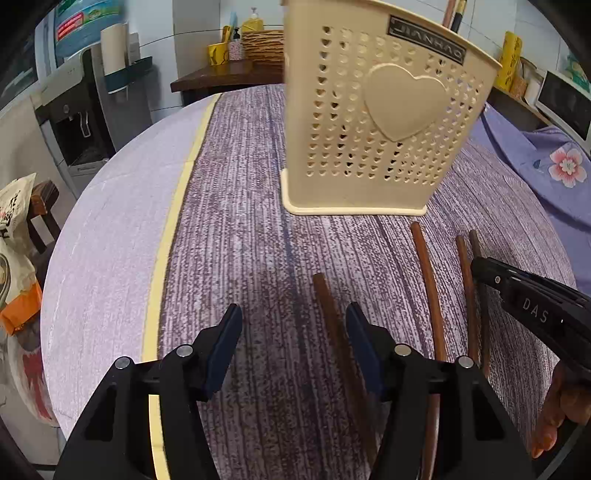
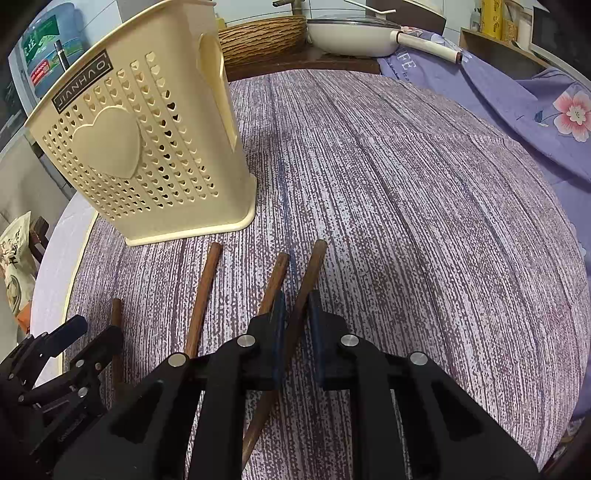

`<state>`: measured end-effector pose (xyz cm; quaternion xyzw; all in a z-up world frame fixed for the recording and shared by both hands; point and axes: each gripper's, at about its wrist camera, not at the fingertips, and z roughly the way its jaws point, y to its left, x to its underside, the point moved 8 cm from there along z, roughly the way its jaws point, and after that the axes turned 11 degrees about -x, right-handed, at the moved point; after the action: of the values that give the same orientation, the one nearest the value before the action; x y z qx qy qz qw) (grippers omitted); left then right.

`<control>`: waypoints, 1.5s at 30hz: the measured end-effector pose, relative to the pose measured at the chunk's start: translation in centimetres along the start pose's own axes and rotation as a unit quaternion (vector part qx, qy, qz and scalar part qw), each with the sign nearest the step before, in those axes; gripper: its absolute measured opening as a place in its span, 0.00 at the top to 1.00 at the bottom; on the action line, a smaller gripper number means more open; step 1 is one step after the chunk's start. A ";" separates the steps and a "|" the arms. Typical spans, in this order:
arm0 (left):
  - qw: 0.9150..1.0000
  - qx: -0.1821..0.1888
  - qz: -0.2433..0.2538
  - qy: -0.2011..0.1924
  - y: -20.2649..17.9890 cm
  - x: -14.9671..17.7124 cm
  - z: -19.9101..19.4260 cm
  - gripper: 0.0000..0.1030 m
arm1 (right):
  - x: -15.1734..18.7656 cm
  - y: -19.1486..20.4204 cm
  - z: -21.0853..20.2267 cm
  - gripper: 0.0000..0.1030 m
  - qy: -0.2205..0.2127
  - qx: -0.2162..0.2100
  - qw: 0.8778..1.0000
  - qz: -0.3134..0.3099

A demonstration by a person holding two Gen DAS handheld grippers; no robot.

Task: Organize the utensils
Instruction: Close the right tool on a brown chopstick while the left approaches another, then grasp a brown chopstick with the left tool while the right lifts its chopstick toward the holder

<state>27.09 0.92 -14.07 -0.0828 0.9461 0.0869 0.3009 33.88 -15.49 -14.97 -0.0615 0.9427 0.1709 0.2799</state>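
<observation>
Purple cloth [image 2: 406, 184] | right gripper [image 2: 295, 306] jaws grip chopstick [image 2: 310, 266] | left gripper [image 1: 293, 325] jaws open

I see a round tabletop [image 1: 110, 240] under a purple woven cloth [image 2: 406, 221]. Behind it: white tiled wall [image 1: 192, 22], dark wood counter [image 1: 225, 75], water dispenser [image 1: 70, 110] left.

Both wrist cams low, near; share holder [image 1: 373, 122].
</observation>
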 end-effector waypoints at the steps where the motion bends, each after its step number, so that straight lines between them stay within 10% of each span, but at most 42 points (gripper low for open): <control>1: 1.000 -0.003 0.005 0.000 -0.2 0.0 0.0 0.45 | 0.0 0.0 0.0 0.87 -0.001 0.000 1.000 -0.001; 22: 1.000 -0.011 0.012 -0.007 -1.4 -0.1 -0.3 0.90 | 0.1 0.1 -0.1 0.89 -0.013 0.001 1.000 -0.005; 45: 1.000 0.011 -0.009 -0.005 -0.9 -0.9 0.3 0.91 | -0.2 -0.1 -0.2 0.90 -0.024 -0.016 1.000 0.007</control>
<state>28.18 0.22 -13.84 -0.0870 0.9447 0.0739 0.3075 33.98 -15.65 -14.68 -0.0557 0.9333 0.1897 0.2998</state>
